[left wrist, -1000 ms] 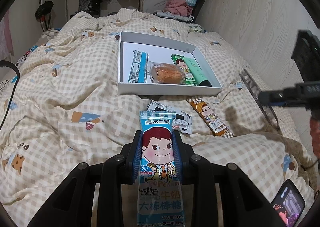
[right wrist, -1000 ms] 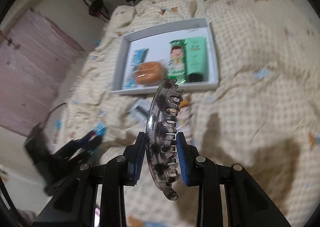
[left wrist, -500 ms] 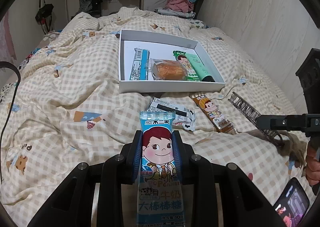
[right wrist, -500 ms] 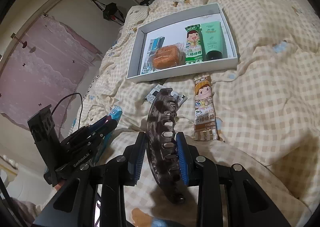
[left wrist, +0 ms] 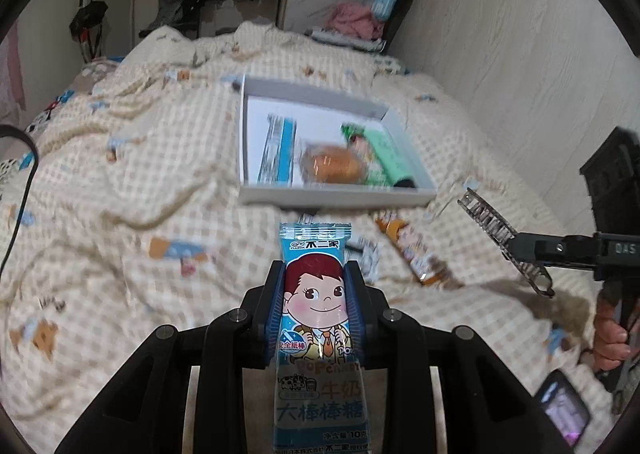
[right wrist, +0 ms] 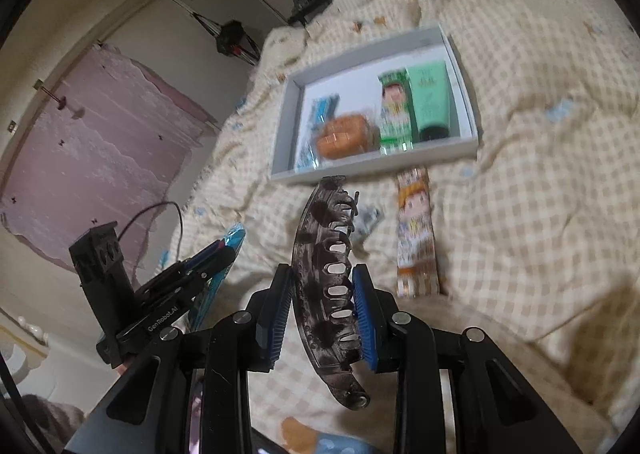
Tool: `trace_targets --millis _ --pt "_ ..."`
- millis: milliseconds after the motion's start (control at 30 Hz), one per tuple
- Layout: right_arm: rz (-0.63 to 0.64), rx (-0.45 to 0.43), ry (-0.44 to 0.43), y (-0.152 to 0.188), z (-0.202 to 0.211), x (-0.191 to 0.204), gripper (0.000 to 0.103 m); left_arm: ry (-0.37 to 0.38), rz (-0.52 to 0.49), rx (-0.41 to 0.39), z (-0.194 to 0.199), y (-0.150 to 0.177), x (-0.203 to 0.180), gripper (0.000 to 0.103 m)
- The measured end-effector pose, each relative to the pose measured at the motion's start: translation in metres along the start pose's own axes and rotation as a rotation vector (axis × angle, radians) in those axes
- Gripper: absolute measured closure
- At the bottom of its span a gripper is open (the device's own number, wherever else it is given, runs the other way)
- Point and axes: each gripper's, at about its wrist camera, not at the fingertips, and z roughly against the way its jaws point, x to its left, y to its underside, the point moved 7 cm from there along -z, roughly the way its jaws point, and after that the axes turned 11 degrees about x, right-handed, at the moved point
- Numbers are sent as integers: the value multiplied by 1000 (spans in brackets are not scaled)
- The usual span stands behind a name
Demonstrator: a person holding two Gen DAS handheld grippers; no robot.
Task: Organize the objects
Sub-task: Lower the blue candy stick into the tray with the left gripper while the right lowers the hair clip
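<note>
Left gripper (left wrist: 316, 308): closed on a blue candy pack (left wrist: 318, 338), both blue pads pressed against its long edges. The pack's long axis runs along the fingers, its crimped top end pointing forward past the fingertips toward the box (left wrist: 340, 195) and its lower end running back under the camera. Print on the pack: "不二家" on a white strip near the top, a cartoon child's face, "POPCANDY", "牛奶" and "大棒棒糖" in large characters, "10" with small characters near the bottom.

Right gripper (right wrist: 322, 310): closed on a dark translucent hair clip (right wrist: 324, 286), pads bearing on its two flanks. The clip's long axis also follows the fingers, curved, teeth facing right in the right wrist view, its far tip reaching up toward the box's near wall. In the right wrist view the left gripper's body reads "GenRobot.AI".

Both held items are off the checked bedcover (left wrist: 120, 181).

The box is white, shallow and open, and lies ahead of both grippers. Inside, left to right: a blue packet (right wrist: 316, 125), a wrapped bun (right wrist: 344, 135), a green candy pack (right wrist: 395, 109), a green tube (right wrist: 430, 97) with its black cap toward the near wall. Their print is too blurred to read.

On the cover between box and grippers: an orange candy pack (right wrist: 416, 234), lengthwise toward the box, and a small black-and-white packet (right wrist: 370, 219) beside it. A phone (left wrist: 564, 414) lies at lower right in the left wrist view, screen lit.
</note>
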Motion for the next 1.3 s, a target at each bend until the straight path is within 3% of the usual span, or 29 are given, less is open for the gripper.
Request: trace_targets --millis 300,500,633,833,967,1067,1300 --pt "-23 -172 -38 -85 41 6 71 96 80 -200 39 -101 8 72" --pt "-36 -275 7 -149 33 -1 71 138 191 -329 16 -164 28 71" --pt "-48 -301 24 -169 4 -14 71 146 225 -295 -30 -173 41 72" --pt "-34 -248 95 -163 -57 -43 71 177 200 -222 -88 -158 38 72" --pt "-26 -199 132 -160 -78 -51 71 79 166 -205 -109 -157 38 72" --pt "-1 -189 177 -159 -86 -53 71 86 172 -191 -121 -154 39 72" --pt "19 -168 253 -156 -97 -58 71 22 116 -164 -136 -148 31 72"
